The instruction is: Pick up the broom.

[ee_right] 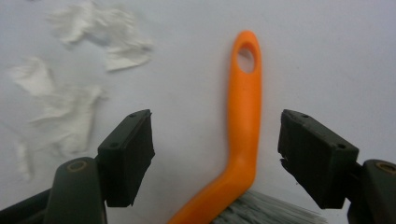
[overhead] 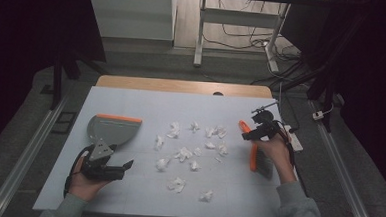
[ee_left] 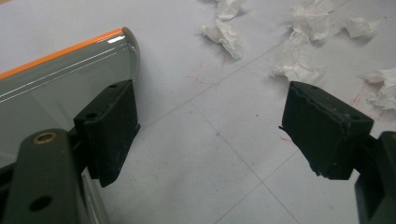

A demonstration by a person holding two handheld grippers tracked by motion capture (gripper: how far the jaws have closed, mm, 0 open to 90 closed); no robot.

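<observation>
The right gripper (ee_right: 217, 156) has its jaws spread wide with nothing held, hanging over the orange handle of the brush (ee_right: 243, 121), which lies flat on the table (overhead: 146, 103) between them, bristles nearest the camera. The left gripper (ee_left: 208, 133) is equally wide open and empty, beside the grey dustpan (ee_left: 51, 88) with its orange lip. Crumpled paper scraps (overhead: 183, 153) lie scattered between dustpan and brush.
</observation>
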